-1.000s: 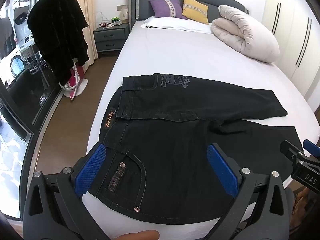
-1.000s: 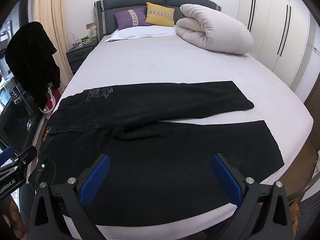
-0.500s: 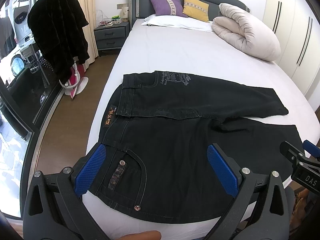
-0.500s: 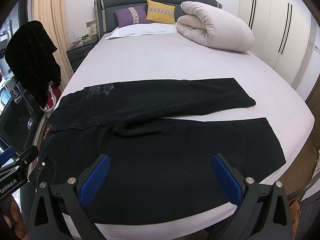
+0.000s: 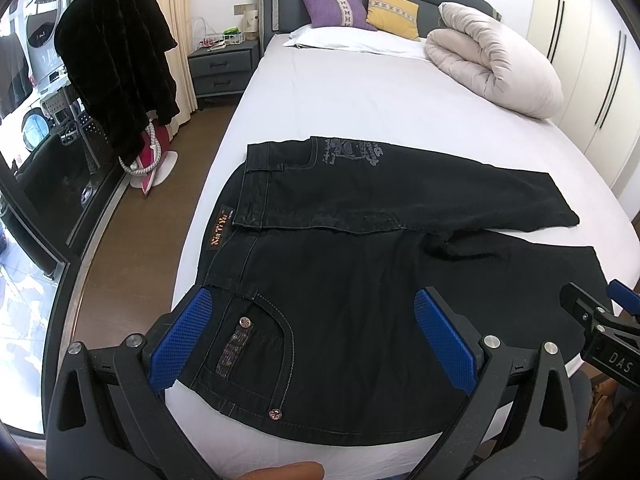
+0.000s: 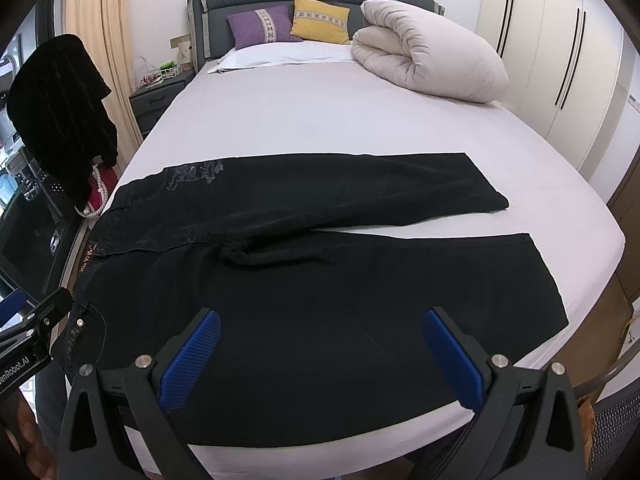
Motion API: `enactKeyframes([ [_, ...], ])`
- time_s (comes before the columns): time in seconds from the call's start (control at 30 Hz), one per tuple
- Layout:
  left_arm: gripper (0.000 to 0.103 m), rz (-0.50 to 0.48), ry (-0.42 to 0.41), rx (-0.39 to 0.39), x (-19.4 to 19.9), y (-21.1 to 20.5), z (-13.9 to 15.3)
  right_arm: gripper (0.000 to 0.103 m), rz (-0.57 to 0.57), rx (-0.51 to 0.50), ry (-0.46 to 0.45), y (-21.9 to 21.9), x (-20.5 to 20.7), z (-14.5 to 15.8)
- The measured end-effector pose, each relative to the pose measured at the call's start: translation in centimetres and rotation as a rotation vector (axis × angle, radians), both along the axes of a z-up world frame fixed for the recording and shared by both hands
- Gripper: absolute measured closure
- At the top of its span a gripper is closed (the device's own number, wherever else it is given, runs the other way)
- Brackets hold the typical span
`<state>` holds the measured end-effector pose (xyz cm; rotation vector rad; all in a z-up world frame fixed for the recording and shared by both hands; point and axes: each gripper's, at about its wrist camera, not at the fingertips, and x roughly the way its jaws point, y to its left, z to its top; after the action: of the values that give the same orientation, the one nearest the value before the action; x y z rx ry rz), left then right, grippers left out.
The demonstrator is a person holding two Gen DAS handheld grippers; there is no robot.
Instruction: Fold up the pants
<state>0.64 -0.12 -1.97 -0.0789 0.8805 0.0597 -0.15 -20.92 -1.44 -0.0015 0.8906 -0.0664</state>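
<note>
Across the lower half of both views, black pants (image 5: 360, 280) (image 6: 320, 280) lie flat on the bed (image 5: 360, 92) (image 6: 320, 120), waistband twd the left of frame, legs running out to the right. Far leg lies above the near one in the pic, hems apart at right, w/ a rumpled crease at the crotch near center. Waist patch w/ lettering (image 5: 219, 232) sits at the left edge; front pocket w/ rivets shows at lower left in the left-wrist view.

Left gripper (image 5: 316, 340) fills the bottom of its view, jaws spread wide, blue pads (image 5: 182, 340) either side of the pocket area, holding nothing; hovering vs touching the cloth can't be told. Right gripper (image 6: 320, 360) at the bottom of its view, jaws likewise wide apart, empty, pads (image 6: 452, 360) framing the near leg's thigh. Each gripper shows in the other's frame edge: right one at the right edge (image 5: 600, 332), left one at the lower left (image 6: 32, 332).

Upper part of frame: rolled duvet (image 5: 492, 56) (image 6: 428, 64) upper right, purple pillow (image 5: 336, 8) (image 6: 260, 24) & yellow pillow (image 5: 392, 12) (image 6: 320, 20) agst the headboard. Dark garment (image 5: 116, 64) hangs upper left, nightstand (image 5: 222, 68) beside the bed.
</note>
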Motion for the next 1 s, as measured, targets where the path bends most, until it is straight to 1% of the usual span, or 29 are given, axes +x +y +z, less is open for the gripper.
enactKeyframes([
  [1.0, 0.0, 0.002, 0.017, 0.009, 0.32, -0.03, -0.76, 0.0, 0.014, -0.001, 0.023, 0.36, 0.04, -0.37],
])
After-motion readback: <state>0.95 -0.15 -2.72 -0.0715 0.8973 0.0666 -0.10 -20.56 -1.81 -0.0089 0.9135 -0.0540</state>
